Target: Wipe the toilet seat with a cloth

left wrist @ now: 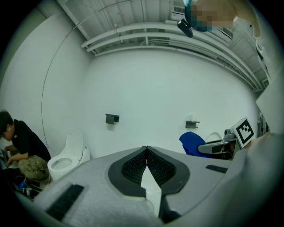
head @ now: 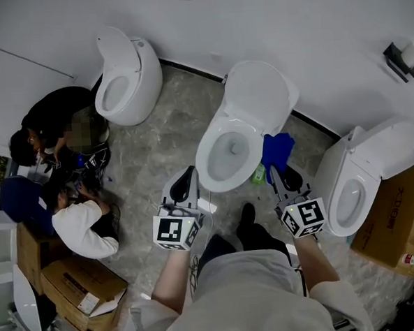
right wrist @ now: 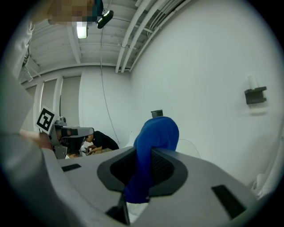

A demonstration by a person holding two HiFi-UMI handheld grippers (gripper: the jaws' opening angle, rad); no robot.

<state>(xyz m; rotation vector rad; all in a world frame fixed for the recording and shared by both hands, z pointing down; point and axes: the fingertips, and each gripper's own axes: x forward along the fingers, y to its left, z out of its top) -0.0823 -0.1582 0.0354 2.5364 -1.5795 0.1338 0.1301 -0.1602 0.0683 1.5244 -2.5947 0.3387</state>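
Note:
The middle toilet (head: 232, 147) stands in front of me with its lid (head: 262, 88) raised and its white seat ring down. My right gripper (head: 274, 170) is just right of the bowl, shut on a blue cloth (head: 277, 150) that bunches up above its jaws. In the right gripper view the blue cloth (right wrist: 154, 142) is pinched between the pads of the right gripper (right wrist: 148, 162). My left gripper (head: 185, 179) hovers at the bowl's left front. In the left gripper view the left gripper (left wrist: 146, 153) is shut with nothing between its jaws, and the blue cloth (left wrist: 192, 142) shows at the right.
A second toilet (head: 125, 79) stands at the back left and a third toilet (head: 362, 180) at the right. Two people (head: 58, 125) crouch on the floor at the left by cardboard boxes (head: 82, 291). A green bottle (head: 258, 173) stands beside the middle bowl. Another box (head: 392, 220) sits far right.

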